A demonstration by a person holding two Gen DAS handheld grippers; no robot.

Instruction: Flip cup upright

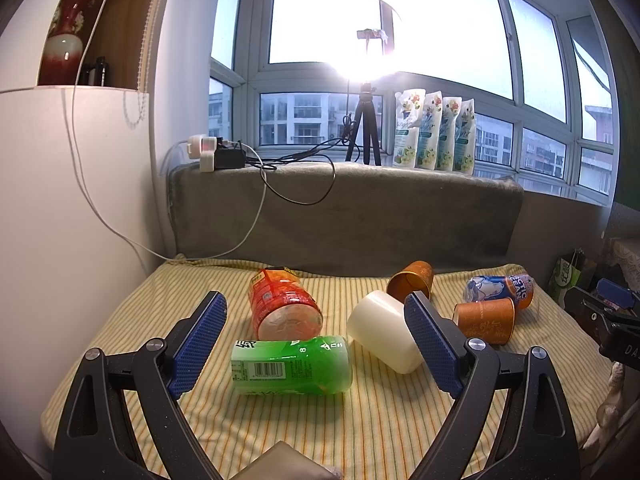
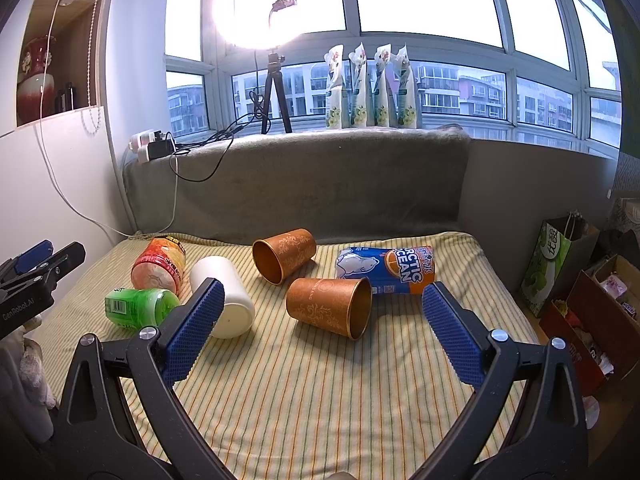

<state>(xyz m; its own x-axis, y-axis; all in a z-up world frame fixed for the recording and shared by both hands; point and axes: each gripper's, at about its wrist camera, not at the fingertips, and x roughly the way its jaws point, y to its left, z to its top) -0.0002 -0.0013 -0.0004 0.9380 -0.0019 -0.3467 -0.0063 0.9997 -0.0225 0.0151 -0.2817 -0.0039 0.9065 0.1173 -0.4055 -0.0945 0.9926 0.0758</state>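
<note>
Several cups and bottles lie on their sides on a striped cloth. A white cup (image 1: 384, 330) (image 2: 226, 296) lies in the middle. Two orange cups lie near it: one further back (image 1: 412, 280) (image 2: 286, 254), one nearer (image 1: 486, 320) (image 2: 330, 306). My left gripper (image 1: 316, 344) is open above the green bottle (image 1: 292, 364), its right pad beside the white cup. My right gripper (image 2: 320, 332) is open, just short of the nearer orange cup. The left gripper also shows at the left edge of the right wrist view (image 2: 36, 276).
A red-orange bottle (image 1: 280, 304) (image 2: 160, 266), the green bottle (image 2: 138, 306) and a blue-orange bottle (image 1: 500, 288) (image 2: 388, 270) lie on the cloth. A grey cushioned sill (image 1: 348, 208) backs it. A tripod lamp (image 1: 364, 128), pouches (image 1: 436, 132), cables, a green bag (image 2: 556, 264) and boxes stand around.
</note>
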